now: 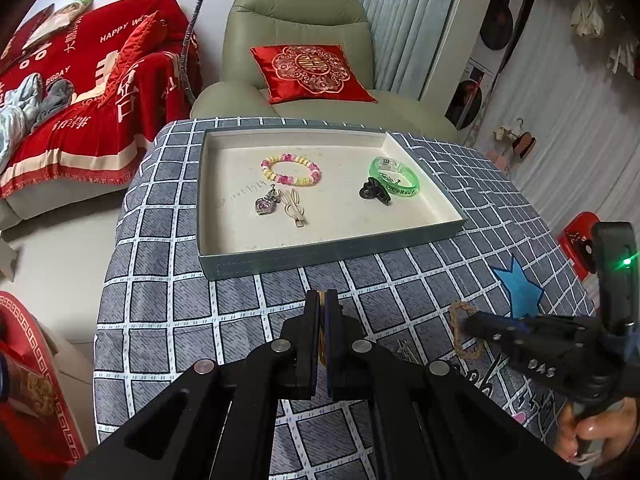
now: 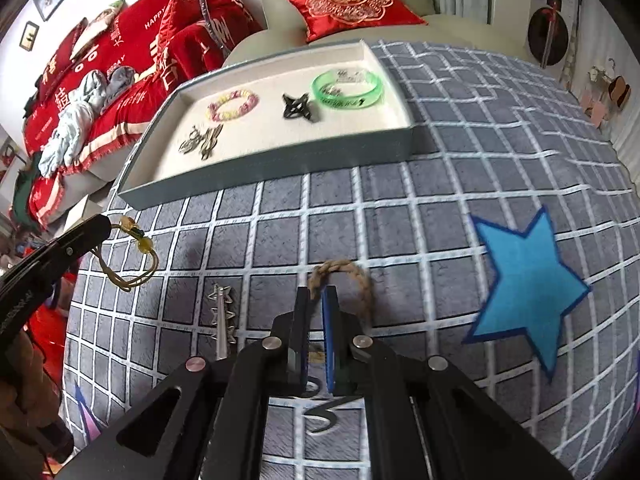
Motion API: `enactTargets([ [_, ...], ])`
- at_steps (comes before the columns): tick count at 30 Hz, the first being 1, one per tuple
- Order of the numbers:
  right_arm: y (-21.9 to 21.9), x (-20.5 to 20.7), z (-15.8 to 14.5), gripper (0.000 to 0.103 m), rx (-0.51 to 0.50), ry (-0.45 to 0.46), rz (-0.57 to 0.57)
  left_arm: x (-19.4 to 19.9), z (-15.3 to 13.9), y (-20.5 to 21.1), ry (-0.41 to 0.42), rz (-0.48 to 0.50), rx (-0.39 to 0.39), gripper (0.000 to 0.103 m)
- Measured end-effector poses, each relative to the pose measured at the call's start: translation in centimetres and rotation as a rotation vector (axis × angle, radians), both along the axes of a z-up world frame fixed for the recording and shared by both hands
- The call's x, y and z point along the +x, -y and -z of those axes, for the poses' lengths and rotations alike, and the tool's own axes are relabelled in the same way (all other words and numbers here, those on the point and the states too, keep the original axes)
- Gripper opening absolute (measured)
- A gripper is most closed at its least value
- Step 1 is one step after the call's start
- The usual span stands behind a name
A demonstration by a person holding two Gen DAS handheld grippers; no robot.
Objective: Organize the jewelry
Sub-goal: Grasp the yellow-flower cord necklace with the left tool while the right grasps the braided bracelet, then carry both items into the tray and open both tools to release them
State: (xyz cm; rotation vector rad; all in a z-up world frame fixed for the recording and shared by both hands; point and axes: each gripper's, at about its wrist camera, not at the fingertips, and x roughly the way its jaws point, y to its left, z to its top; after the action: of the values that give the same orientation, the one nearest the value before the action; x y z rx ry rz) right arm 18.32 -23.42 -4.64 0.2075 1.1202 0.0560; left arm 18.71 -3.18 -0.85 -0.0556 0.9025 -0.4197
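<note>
My left gripper is shut on a yellow cord bracelet with amber beads, which dangles from its tip above the checked cloth. My right gripper points down at the table, shut on a brown braided rope bracelet that lies on the cloth. The left wrist view shows that gripper at the right, on the rope loop. The blue-grey tray holds a pink and yellow bead bracelet, a green bangle, a black claw clip, a heart pendant and a gold clip.
A silver star hairpin lies on the cloth left of my right gripper. A blue star patch is sewn at the right. A green armchair with a red cushion stands behind the table, and a red-covered sofa to the left.
</note>
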Motion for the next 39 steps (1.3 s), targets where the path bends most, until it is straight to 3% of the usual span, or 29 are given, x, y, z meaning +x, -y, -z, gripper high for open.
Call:
enactTargets([
  [4, -1.3, 1.0, 1.3, 0.007, -0.025, -0.033, -0.015, 0.0, 0.1, -0.1, -0.001, -0.003, 0.000, 0.018],
  [6, -1.6, 1.2, 1.5, 0.012, -0.035, -0.029, -0.016, 0.0, 0.1, -0.1, 0.001, -0.003, 0.000, 0.018],
  [8, -1.7, 1.2, 1.4, 0.033, -0.025, -0.030, -0.025, 0.0, 0.1, -0.1, 0.001, -0.001, 0.002, 0.018],
  [9, -1.9, 1.1, 1.3, 0.059, -0.032, -0.030, -0.029, 0.0, 0.2, -0.2, 0.000, -0.001, 0.000, 0.018],
  [10, -2.0, 1.0, 1.3, 0.069, -0.044, -0.031, -0.027, 0.0, 0.2, -0.2, -0.001, -0.001, -0.002, 0.018],
  [14, -2.4, 0.9, 1.5, 0.063, -0.078, -0.026, -0.023, 0.0, 0.3, -0.2, -0.004, -0.001, -0.003, 0.018],
  [16, -2.4, 1.0, 1.4, 0.035, -0.104, -0.025, -0.022, 0.0, 0.4, -0.2, -0.005, -0.002, -0.002, 0.018],
  [19, -2.3, 1.2, 1.3, 0.006, -0.125, -0.035, -0.021, 0.0, 0.5, -0.2, -0.007, -0.004, -0.002, 0.018],
  [32, 0.9, 0.4, -3.4, 0.006, 0.024, 0.097, 0.017, 0.5, -1.1, -0.7, 0.018, -0.011, -0.029, 0.018],
  [39, 1.7, 2.6, -6.0, 0.006, 0.066, 0.163, 0.012, 2.6, -2.9, -0.5, 0.047, -0.018, -0.038, 0.018],
])
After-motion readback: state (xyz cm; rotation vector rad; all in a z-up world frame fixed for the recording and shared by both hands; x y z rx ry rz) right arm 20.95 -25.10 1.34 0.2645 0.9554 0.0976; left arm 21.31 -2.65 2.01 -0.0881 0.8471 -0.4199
